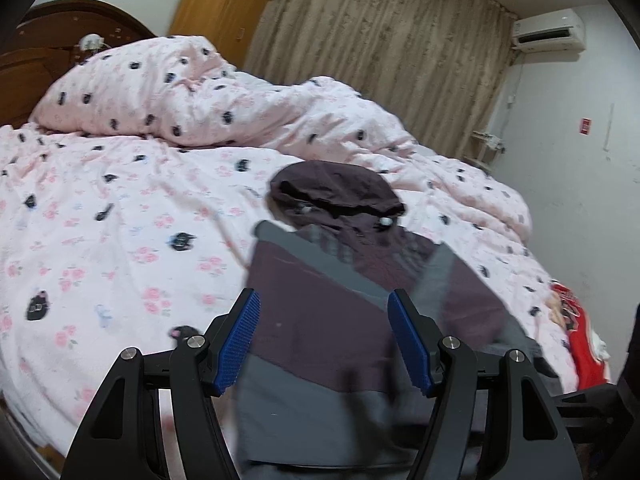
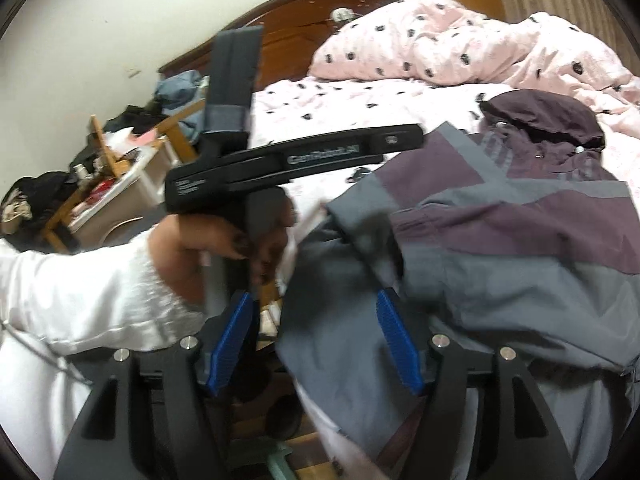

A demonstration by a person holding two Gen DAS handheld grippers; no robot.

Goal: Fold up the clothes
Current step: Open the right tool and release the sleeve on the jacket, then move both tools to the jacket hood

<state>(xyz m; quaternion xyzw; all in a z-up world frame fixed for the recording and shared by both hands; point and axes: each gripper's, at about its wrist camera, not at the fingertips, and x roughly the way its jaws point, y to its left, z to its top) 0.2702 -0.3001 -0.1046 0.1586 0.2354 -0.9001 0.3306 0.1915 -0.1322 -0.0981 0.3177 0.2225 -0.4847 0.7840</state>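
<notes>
1. Broadly, a wide bed under a pink floral quilt with dark blotches [image 1: 120, 208] fills the room, its covers heaped up near the dark wooden headboard [image 2: 292, 28].
2. Behind the bed hangs a beige pleated curtain [image 1: 380, 52], with an orange-brown wooden cabinet [image 1: 218, 4] to one side and a white wall air conditioner [image 1: 548, 31] to the other.
3. On the quilt, near the bed's front edge, lies the grey and plum hooded jacket [image 1: 320, 312], front up, its dark hood [image 1: 336, 188] pointing toward the heaped covers.
4. Beside the bed stands a cluttered wooden crate of odds and ends [image 2: 116, 184].
5. A red printed cloth [image 1: 580, 332] lies at the bed's edge beside the jacket.
6. A person's hand [image 2: 224, 248], coming out of a white sleeve [image 2: 80, 292], grips the left tool [image 1: 324, 340]; its blue pads stand spread over the jacket, pinching nothing.
7. The right tool [image 2: 316, 340] also has its blue pads spread, with a loose grey fold of the jacket between them, not clamped.
</notes>
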